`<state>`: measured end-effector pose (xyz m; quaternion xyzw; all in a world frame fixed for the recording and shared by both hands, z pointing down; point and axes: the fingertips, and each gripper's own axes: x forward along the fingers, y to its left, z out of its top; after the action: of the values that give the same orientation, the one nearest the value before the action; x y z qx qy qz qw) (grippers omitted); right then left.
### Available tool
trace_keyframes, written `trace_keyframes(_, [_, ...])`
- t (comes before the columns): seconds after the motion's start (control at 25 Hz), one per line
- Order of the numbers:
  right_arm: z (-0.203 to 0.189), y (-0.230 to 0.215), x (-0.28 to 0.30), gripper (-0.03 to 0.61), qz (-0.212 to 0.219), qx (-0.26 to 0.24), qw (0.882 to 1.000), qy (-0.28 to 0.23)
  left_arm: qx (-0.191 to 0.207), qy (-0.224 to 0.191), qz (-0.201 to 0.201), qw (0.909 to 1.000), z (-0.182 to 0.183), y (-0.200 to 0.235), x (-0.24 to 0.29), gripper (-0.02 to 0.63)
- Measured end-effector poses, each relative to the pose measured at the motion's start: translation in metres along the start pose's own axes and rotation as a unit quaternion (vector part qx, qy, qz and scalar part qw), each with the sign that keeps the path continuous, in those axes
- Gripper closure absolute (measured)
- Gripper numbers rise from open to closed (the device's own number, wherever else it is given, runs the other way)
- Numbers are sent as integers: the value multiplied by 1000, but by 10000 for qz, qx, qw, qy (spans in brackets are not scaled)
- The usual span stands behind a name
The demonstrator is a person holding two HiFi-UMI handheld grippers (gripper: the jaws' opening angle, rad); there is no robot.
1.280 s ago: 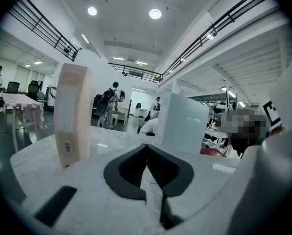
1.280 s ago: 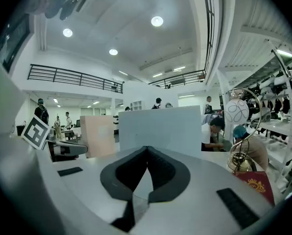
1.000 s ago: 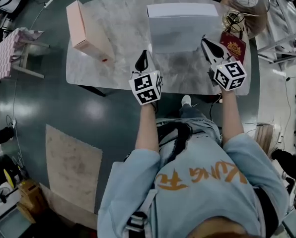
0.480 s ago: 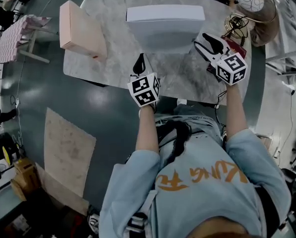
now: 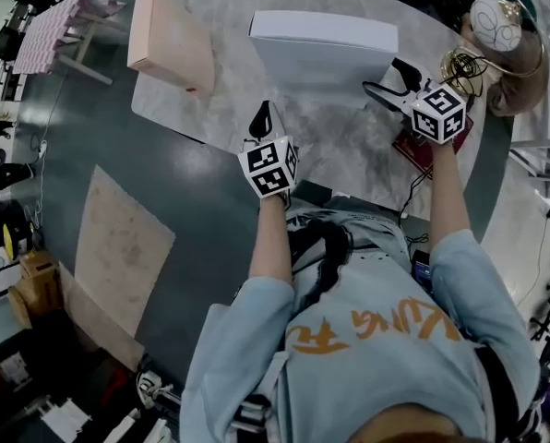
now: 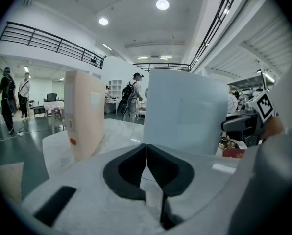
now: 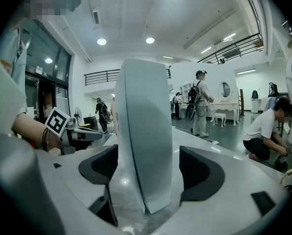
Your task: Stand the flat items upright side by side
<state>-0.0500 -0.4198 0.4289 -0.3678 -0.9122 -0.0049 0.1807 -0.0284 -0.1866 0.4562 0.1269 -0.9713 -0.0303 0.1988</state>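
**Two flat boxes on edge on the marble worktop [image 5: 349, 146]**
At the left, the pink box [image 5: 169, 40] stands upright, its long axis running diagonally away from the person. The left claw [image 5: 264, 118], pressed together and empty, hovers over the near edge. The white box [image 5: 326, 49] stands upright mid-worktop, long axis crosswise. The right claw [image 5: 390, 79] straddles its right end, jaws just opened, pads clear.

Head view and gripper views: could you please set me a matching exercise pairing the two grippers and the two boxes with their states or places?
1 left gripper
2 right gripper
3 pink box
4 white box

A upright at the table's left corner
B jaws shut, empty
C upright mid-table
D jaws apart

Pairs: 1-B, 2-D, 3-A, 4-C. The right gripper's jaws have just been opening, with the white box's edge between them.
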Motion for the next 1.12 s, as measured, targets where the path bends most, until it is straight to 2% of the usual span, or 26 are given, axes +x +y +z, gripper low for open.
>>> trace_keyframes(0.16, [3, 0, 17, 190, 398, 14, 9992, -44, -73, 38, 157, 9998, 2, 17, 3, 495])
trace_keyframes(0.4, [5, 6, 37, 190, 774, 2, 9970, -31, -110, 95, 480, 9987, 2, 49, 4, 385])
trace_keyframes(0.52, [7, 6, 44, 198, 684, 42, 9976, -127, -162, 134, 652, 9977, 3, 73, 6, 344])
trace_keyframes(0.76, [15, 12, 61, 224, 429, -24, 9989, -203, -268, 139, 915, 9953, 12, 123, 15, 310])
trace_keyframes(0.92, [20, 19, 77, 230, 147, 9, 9995, -280, -273, 182, 933, 9951, 16, 153, 24, 294])
trace_keyframes(1.12, [29, 24, 101, 232, -272, 117, 9989, -372, -203, 304, 889, 9954, 23, 190, 37, 241])
